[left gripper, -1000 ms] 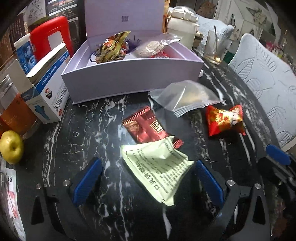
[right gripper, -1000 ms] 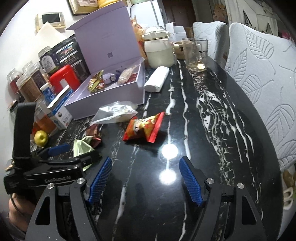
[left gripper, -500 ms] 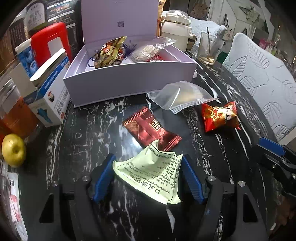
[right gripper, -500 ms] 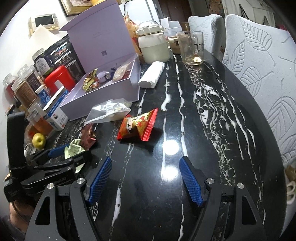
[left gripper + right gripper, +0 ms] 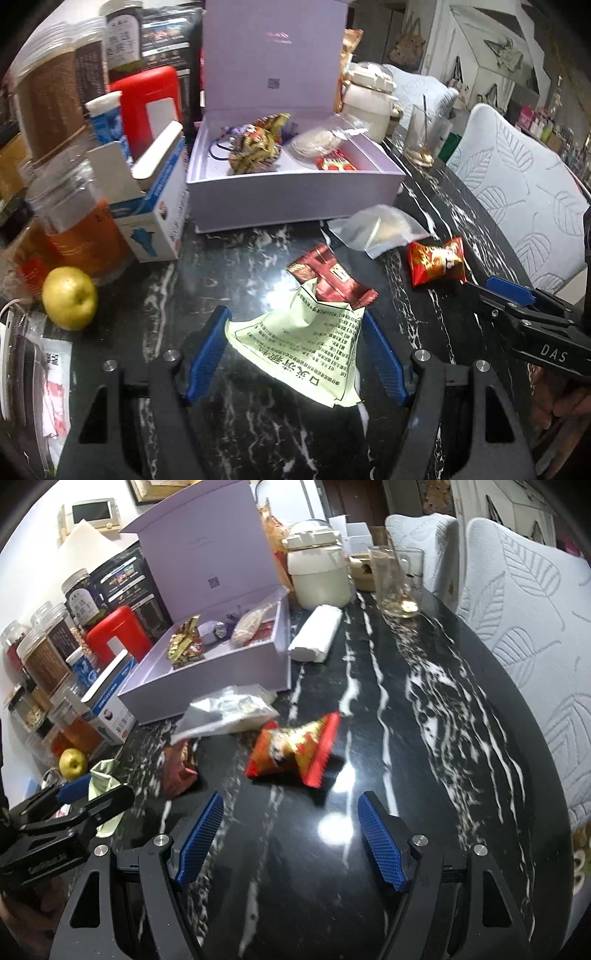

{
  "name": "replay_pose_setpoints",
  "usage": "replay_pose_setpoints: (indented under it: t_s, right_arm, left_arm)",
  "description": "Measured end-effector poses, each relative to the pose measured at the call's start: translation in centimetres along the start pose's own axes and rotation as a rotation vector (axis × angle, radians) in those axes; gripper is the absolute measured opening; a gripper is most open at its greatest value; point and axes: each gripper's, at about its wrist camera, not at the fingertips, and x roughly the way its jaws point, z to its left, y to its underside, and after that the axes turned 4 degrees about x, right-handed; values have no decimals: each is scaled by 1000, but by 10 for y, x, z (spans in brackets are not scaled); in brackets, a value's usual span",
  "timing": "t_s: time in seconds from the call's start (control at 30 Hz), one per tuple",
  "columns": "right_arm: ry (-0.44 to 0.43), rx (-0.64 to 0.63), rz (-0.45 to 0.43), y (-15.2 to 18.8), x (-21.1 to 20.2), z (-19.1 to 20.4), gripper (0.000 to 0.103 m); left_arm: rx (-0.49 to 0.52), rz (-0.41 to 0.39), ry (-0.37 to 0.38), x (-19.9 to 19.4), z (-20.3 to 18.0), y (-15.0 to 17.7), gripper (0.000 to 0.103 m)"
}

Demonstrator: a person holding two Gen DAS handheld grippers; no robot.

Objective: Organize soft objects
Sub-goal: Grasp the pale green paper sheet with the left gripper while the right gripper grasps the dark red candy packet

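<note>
Tilting down over the counter (image 5: pixel 229 266), the left claw (image 5: pixel 295 358) grips a crumpled green packet (image 5: pixel 306 347), while the right claw (image 5: pixel 290 834) hangs open.

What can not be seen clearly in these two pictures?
- Purple box, left view: its front wall hides the floor inside.
- Dark red packet, left view: the green packet covers its near end.
- Red snack bag, right view: print blurred.
- Green packet, right view: mostly behind the left gripper.
</note>
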Motion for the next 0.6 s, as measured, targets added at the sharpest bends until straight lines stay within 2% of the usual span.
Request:
replay_pose_setpoints:
  t_s: [0.3,0.6]
  right_arm:
    - [-68,-94,-2,-13,8,40,76]
    - [-121,-219,70,-13,43,86,76]
  left_arm:
    - [-51,-37,-33,-13,24,-3,72]
    - [-120,-29,-68,-12,52,2,72]
